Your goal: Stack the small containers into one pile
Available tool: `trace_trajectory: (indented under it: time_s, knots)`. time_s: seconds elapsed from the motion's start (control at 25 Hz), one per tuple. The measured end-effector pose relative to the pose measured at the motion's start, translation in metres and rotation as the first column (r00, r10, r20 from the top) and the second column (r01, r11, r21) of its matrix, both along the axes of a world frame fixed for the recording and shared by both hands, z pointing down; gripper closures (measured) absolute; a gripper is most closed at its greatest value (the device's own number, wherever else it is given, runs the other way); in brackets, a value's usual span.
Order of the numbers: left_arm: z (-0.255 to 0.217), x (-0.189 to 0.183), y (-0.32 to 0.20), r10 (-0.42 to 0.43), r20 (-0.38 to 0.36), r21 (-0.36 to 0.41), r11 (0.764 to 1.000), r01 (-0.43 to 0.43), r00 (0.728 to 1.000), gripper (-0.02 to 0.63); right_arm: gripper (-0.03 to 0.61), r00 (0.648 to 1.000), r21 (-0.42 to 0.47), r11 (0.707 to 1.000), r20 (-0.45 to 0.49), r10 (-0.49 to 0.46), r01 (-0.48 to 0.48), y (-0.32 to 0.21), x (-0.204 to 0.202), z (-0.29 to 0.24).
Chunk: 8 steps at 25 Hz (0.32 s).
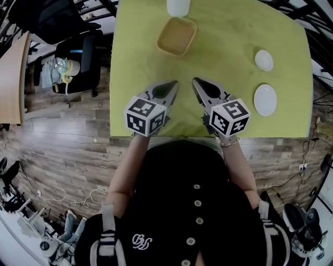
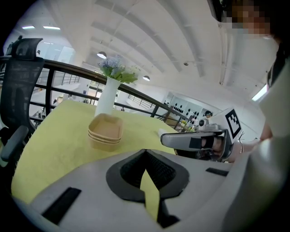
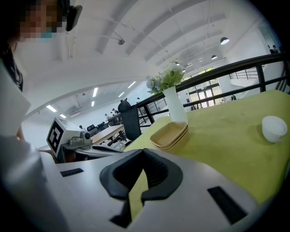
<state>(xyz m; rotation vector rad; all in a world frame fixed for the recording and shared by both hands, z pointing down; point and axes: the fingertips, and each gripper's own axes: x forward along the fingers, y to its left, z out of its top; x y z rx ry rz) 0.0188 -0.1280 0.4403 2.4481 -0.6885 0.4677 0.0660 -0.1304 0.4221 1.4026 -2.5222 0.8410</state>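
Three, at a guess: counted that many tan containers (image 1: 177, 35) nested in one pile on the far side of the table (image 1: 223, 114), just before the white vase (image 1: 178, 6). Judged the stacking likely done, barring the white cup (image 1: 264, 60) and white dish (image 1: 265, 100), apart at right. Held left gripper (image 1: 175, 83) and right gripper (image 1: 195, 81) closed and empty near the front edge.

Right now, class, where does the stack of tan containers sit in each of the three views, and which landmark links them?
Head view: the stack of tan containers is at top centre.
Left gripper view: the stack is left of centre, at mid-height.
Right gripper view: the stack is just right of centre, at mid-height.
Shared landmark: the white vase just beyond the stack in every view.
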Motion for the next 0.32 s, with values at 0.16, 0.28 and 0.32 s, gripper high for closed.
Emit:
trace_trajectory:
  time_s: [0.16,0.28,0.32]
  knots:
    - [0.0027,-0.0009,-0.0007,-0.010,-0.001,-0.012,1.000,0.010,1.000,0.604,0.566,1.000,-0.002,1.000,0.000,0.002,-0.002,-0.0002,0.0020,0.0005]
    - [0.0048,-0.0023,-0.0030,-0.015,0.002,-0.022,1.000,0.015,1.000,0.604,0.566,1.000,-0.003,1.000,-0.001,0.002,-0.002,-0.0010,0.0029,0.0010]
    - [0.0055,-0.0027,-0.0035,-0.015,0.004,-0.025,1.000,0.015,1.000,0.604,0.566,1.000,-0.004,1.000,-0.002,0.002,-0.002,-0.0014,0.0032,0.0012]
